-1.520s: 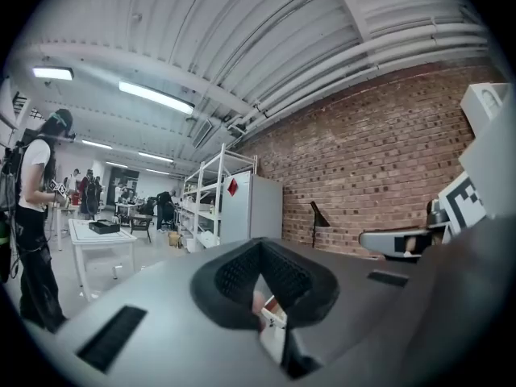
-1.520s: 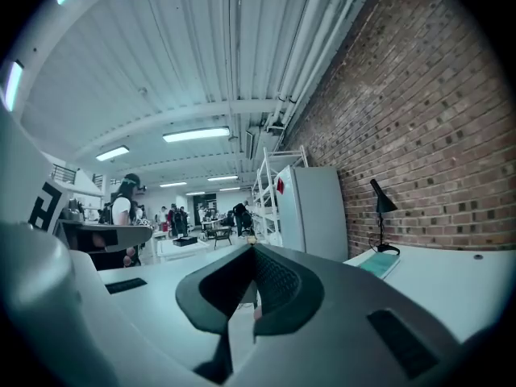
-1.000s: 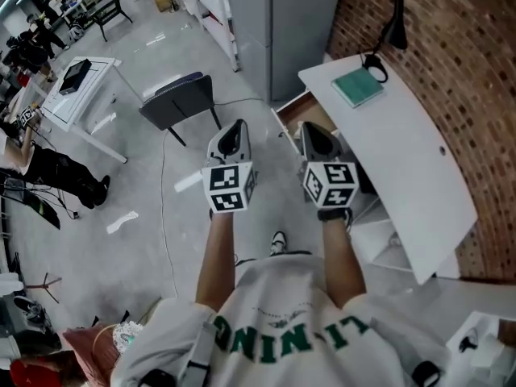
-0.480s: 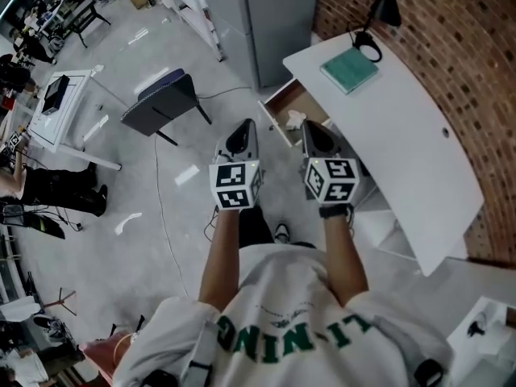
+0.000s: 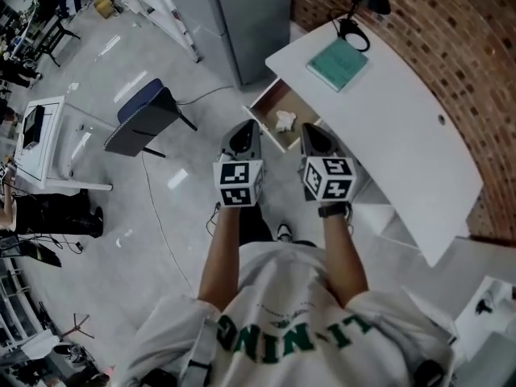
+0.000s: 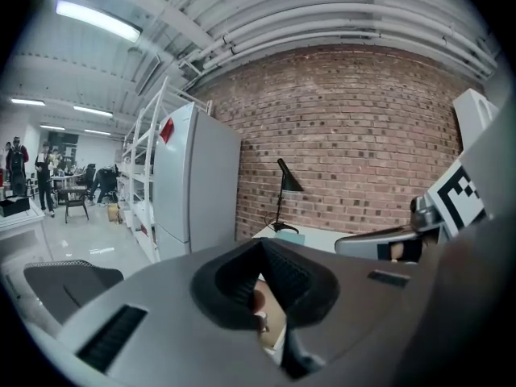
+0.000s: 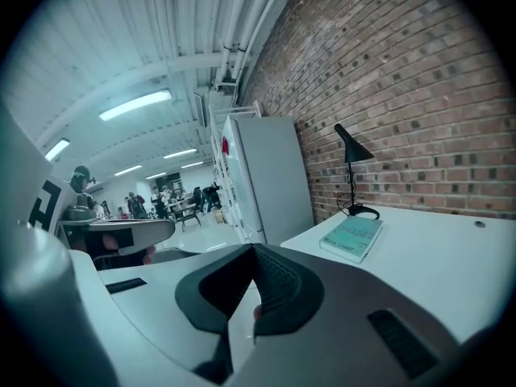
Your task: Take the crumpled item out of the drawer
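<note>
A crumpled white item [image 5: 285,121] lies in the open wooden drawer [image 5: 258,124] that sticks out from under the white desk [image 5: 395,135]. Both grippers hang side by side in the air in front of the drawer, short of it and above the floor. The left gripper [image 5: 242,131] is shut and holds nothing; it points at the drawer's front corner. To its right, the right gripper [image 5: 314,132] is also shut and empty, next to the drawer's right side. In the left gripper view the left gripper [image 6: 262,297] shows a sliver of brown drawer between its jaws.
On the desk lie a teal book [image 5: 337,63] and a black lamp [image 5: 364,2]. A grey cabinet [image 5: 246,14] stands behind the drawer, against a brick wall [image 5: 451,47]. A dark chair [image 5: 141,121] and a cable on the floor are to the left.
The person has stepped closer to the desk: the drawer and the crumpled item have come into full view ahead of the grippers. Both grippers stay shut, side by side.
</note>
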Demonstrator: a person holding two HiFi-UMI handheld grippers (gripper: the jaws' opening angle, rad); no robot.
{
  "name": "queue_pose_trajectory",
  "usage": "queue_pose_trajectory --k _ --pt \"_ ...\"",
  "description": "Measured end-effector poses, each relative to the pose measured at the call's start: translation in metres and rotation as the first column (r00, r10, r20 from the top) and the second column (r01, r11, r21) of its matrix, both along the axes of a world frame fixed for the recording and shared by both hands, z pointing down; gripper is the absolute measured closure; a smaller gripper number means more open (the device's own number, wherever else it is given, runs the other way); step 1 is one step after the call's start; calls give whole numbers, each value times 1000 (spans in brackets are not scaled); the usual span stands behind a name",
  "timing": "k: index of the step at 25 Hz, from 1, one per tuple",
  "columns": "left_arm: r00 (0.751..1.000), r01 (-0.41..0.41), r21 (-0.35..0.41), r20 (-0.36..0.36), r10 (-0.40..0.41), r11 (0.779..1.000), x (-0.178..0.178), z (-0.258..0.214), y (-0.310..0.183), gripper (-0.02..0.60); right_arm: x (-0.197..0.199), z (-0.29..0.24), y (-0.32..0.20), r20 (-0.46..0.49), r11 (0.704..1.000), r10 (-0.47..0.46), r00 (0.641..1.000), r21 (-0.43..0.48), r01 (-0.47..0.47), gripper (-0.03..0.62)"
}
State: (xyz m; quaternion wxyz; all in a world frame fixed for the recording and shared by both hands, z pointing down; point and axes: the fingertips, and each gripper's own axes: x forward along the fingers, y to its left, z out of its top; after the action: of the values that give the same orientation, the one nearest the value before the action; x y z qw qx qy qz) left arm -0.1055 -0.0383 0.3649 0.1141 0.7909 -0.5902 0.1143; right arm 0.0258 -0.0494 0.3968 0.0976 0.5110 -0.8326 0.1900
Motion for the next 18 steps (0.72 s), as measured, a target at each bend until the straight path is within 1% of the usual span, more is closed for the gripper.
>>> queue_pose_trajectory --k 3,9,14,18 --pt "999 -36 -27 3 36 999 -1 9 -22 589 -3 12 -18 9 999 32 999 -35 -32 595" --pt "996 -85 -90 -7 84 992 -9 40 -61 589 -17 40 -43 17 994 67 998 -92 -65 595" --pt "989 -146 -144 -24 144 979 -1 71 -86 589 -13 64 -62 23 984 115 993 -136 -111 595" --pt "979 -205 -174 -21 204 963 8 99 -105 588 -11 84 -75 17 976 146 989 -164 -141 595"
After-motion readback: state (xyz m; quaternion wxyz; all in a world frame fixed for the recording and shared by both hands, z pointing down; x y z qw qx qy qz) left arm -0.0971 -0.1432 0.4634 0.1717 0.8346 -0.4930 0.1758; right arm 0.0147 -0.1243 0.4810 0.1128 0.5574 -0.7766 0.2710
